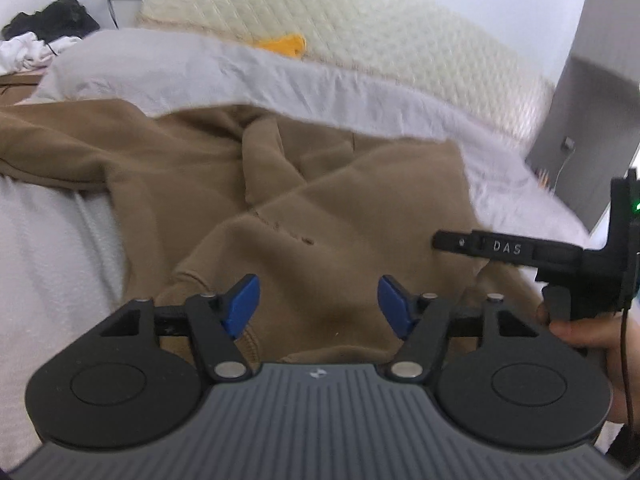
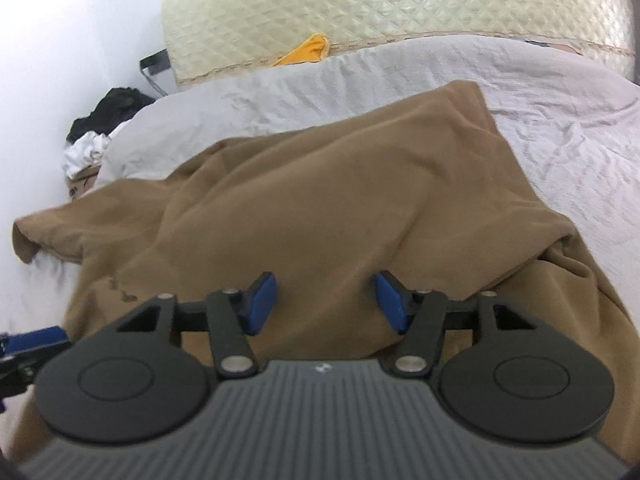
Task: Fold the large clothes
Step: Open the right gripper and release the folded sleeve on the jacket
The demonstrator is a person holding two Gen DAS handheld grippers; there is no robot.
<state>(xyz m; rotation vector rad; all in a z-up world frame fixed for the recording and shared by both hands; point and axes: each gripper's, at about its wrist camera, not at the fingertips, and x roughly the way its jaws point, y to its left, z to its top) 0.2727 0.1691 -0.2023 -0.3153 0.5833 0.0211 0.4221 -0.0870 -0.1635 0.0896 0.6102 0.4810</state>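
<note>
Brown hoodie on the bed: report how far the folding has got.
Done: the brown hoodie lies on the grey bedsheet, one part already laid over its body. In hand: nothing; the left hand-held gripper and right hand-held gripper are open above the fabric. Left: a sleeve trails out, creases remain.

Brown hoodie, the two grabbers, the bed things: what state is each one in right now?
Brown hoodie: rumpled, spread on the bed, not folded neatly.
Left gripper: open, over the hoodie, gripping nothing.
Right gripper: open, over the hoodie, gripping nothing.
Grey sheet: wrinkled, under the hoodie.
Cream mattress: leaning against the wall.
Yellow cloth: tucked between mattress and sheet.
Pile of clothes: heaped, unfolded.
</note>
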